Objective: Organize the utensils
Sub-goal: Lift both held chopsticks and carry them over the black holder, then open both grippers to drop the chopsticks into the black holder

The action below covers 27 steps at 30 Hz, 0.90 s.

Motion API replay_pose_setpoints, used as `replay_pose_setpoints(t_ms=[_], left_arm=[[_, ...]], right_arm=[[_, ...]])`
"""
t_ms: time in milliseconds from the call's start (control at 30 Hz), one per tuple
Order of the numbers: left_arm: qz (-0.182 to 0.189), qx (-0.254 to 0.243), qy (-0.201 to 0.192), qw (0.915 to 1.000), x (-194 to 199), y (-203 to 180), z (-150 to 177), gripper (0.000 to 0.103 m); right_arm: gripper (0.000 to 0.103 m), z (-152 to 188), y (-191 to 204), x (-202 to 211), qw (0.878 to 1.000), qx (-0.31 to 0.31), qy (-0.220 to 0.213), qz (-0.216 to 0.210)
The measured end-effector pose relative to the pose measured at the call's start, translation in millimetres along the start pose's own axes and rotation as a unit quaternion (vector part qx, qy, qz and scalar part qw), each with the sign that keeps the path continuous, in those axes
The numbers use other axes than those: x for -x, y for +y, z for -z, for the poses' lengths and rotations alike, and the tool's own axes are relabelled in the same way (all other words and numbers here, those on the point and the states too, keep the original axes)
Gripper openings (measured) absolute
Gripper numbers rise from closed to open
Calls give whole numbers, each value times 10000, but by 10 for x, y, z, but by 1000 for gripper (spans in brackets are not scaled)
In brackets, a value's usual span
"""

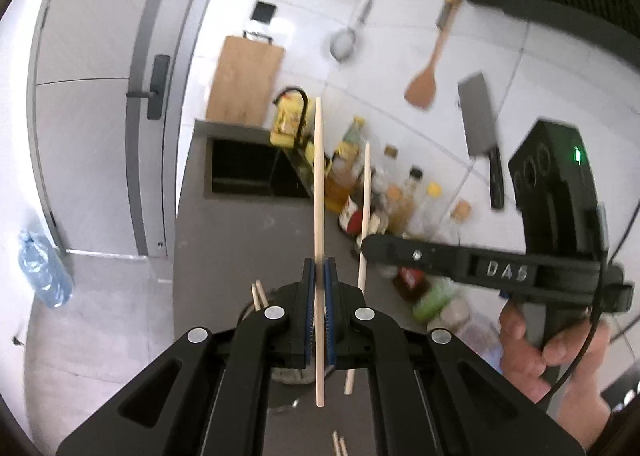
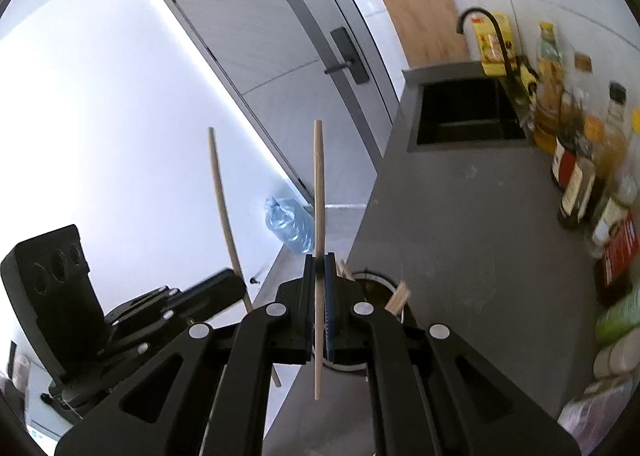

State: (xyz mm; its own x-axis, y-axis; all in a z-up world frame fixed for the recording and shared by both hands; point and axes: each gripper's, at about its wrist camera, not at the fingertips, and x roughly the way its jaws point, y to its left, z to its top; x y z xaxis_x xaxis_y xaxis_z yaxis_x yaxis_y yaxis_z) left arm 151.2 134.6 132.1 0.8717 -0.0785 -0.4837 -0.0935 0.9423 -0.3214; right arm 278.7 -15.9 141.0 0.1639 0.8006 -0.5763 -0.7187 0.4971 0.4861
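My left gripper (image 1: 319,262) is shut on a pale wooden chopstick (image 1: 318,176) that stands upright through its blue pads. To its right, my right gripper (image 1: 365,246), held by a hand (image 1: 532,340), pinches a second chopstick (image 1: 365,196). In the right wrist view the right gripper (image 2: 319,258) is shut on its upright chopstick (image 2: 319,184). The left gripper (image 2: 238,288) sits lower left with its chopstick (image 2: 220,196) leaning. Below the fingers a round holder (image 2: 376,277) on the grey counter keeps more chopsticks (image 2: 400,296). It is mostly hidden by the gripper.
A black sink (image 2: 468,116) with a dark faucet (image 2: 484,16) lies ahead on the counter (image 2: 460,216). Bottles (image 2: 576,184) crowd the wall side. A cutting board (image 1: 244,80), cleaver (image 1: 480,116), wooden spatula (image 1: 424,84) and strainer (image 1: 344,42) are at the wall. A water bottle (image 1: 44,268) stands on the floor.
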Motion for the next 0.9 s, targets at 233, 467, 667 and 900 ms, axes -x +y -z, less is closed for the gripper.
replay_pose_setpoints(t_ms=[233,467,667,900], left_arm=[[-177,-30,-509,9985,-123,35,8,4],[-132,111,-340,9993,-444,164,150,4],[-171,30,-540,9984,-434,169,151,4],[-358,203,-860,9954,-352,215,144,6]], right_arm=[[5,-18,0,-157,9980,427,-416,202],[5,103,-134,-383,9967,502,-532,358],[5,101,-251,-481,9973,420,-471,378],[37,118,-308,-431,9972,319,-603,315]])
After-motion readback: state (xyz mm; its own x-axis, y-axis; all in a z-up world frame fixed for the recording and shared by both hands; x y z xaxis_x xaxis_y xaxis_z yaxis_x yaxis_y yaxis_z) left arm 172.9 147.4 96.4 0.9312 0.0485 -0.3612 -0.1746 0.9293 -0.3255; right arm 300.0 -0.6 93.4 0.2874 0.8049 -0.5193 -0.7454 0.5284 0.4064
